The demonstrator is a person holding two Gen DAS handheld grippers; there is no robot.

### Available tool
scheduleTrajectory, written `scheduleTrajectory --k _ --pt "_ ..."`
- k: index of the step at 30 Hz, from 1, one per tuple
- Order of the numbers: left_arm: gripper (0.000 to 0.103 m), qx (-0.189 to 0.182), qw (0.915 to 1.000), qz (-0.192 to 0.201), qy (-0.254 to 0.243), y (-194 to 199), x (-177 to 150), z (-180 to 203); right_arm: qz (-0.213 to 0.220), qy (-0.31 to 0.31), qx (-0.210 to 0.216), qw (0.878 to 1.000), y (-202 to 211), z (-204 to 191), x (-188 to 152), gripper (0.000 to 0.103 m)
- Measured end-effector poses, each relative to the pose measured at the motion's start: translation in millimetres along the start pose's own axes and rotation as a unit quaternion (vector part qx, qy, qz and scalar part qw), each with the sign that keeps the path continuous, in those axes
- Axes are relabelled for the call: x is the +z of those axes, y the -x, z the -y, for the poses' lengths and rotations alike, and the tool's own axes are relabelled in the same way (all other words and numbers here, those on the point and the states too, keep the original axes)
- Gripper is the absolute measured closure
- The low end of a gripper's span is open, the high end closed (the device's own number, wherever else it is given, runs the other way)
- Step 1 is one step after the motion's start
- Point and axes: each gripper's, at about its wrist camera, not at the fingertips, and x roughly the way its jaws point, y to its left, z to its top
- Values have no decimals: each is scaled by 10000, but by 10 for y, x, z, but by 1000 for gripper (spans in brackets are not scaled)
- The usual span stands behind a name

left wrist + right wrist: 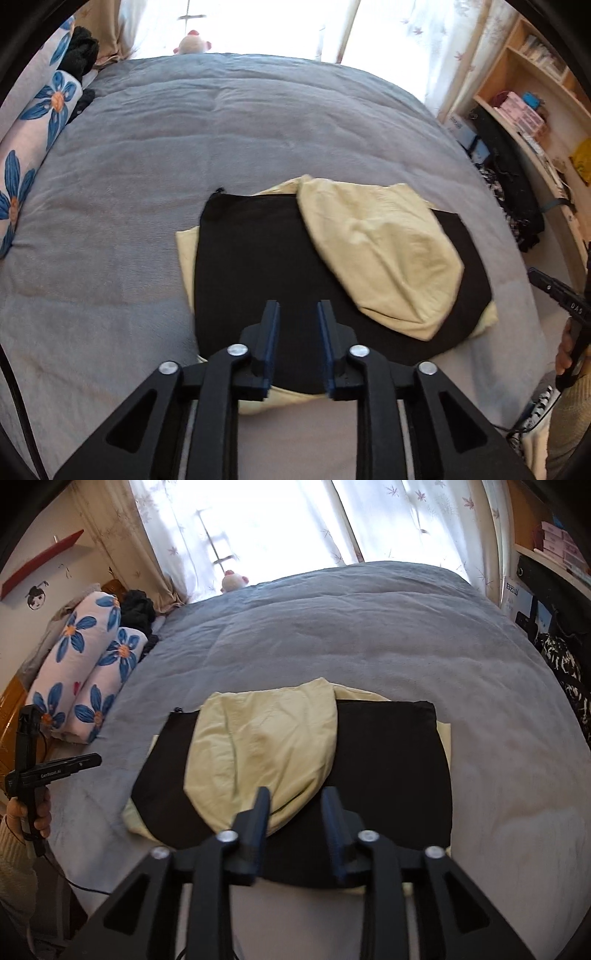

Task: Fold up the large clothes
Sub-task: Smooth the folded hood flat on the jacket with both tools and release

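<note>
1. Left wrist view: my left gripper [296,314] hangs over the near edge of the garment, jaws spread apart with nothing between them. Under it is the black cloth [258,273], lying flat on a pale yellow layer [186,247] that sticks out on the left and near sides. A yellow flap [384,251] lies folded over the black part, more toward the right. The whole pile sits in the middle-near part of the grey bed [147,155]. Way off at the right edge I can see the right gripper's body, but not its tips from here.

2. Right wrist view: my right gripper [297,801] is released too, jaws apart and empty, hovering just over the near tip of that yellow flap [266,746]. The black cloth [391,768] spreads to both sides of it, with a yellow layer [445,734] peeking out at the far right. Flowered pillows [92,664] sit well off to the left.

3. My read: we're mid-fold, one side is already turned in and neither claw has a grip.

4. Next I'd guess each gripper has to drop onto an edge or corner, pinch all layers together, and carry the fold across evenly. The loose flap could slide, so slow and low.
</note>
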Motion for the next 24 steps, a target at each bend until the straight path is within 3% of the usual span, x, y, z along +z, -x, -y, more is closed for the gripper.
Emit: scheduleTrajectory --k 5,7,8,11,17,24 --pt "72 -313 9989 -331 -129 5 -149 352 -196 2 232 9995 46 -140 -152 63" --pt "53 -411 9979 -487 -151 -83 -219 469 -339 41 183 9992 -50 -184 -218 63" --pt "51 -471 9974 -527 -153 -154 -264 545 -405 46 197 9990 -118 -193 -252 63" --pt "50 -664 9955 -658 -133 -431 -356 668 -586 -158 286 9977 -373 -145 -354 63" --pt "50 -1266 9873 -750 606 -1179 -486 724 -855 -972 759 9887 -997 13 -500 63" --pt "50 -1885 9707 -427 1428 -1566 -505 606 -956 -1368 1061 9802 -1428 56 -529 63"
